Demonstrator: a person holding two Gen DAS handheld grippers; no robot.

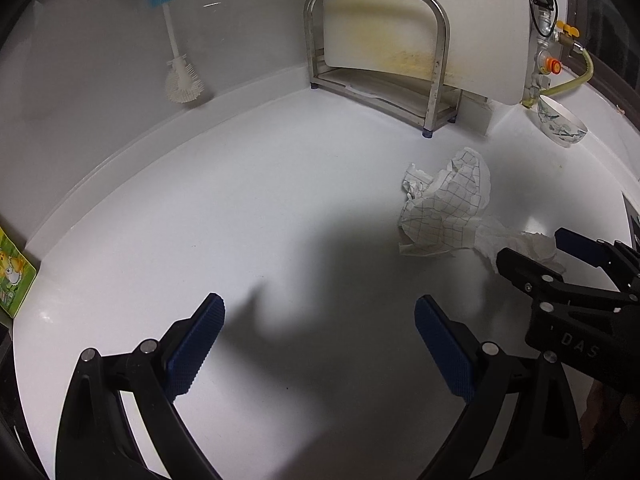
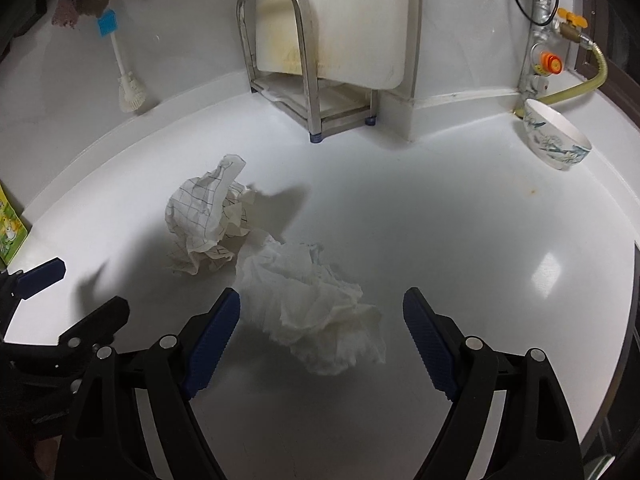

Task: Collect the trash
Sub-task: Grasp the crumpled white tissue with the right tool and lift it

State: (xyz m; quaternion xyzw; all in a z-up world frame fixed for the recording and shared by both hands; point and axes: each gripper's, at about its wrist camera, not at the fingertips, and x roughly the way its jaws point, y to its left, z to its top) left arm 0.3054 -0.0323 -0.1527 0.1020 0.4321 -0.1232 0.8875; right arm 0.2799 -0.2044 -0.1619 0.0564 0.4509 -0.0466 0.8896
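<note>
A: Where did the trash lie?

B: A crumpled white tissue (image 2: 316,312) lay on the white countertop (image 2: 460,240), its long axis running from the far left toward the near right. Touching its far-left end sat a crumpled grid-printed paper (image 2: 208,216), standing up in a peak.

A: And the grippers?

B: The right gripper (image 2: 322,344) was held low and level over the counter, jaws spread wide with the tissue between them, touching neither pad. The left gripper (image 1: 320,344) hovered beside it to the left, also spread wide, holding nothing, over bare counter.

A: What stood around?

B: Toward the back wall, a steel rack (image 2: 300,80) holding a stained cutting board (image 2: 340,20); a floral bowl (image 2: 556,140) in the far-right corner below the gas valve (image 2: 568,24); a bottle brush (image 2: 128,84) hanging at the far left.
</note>
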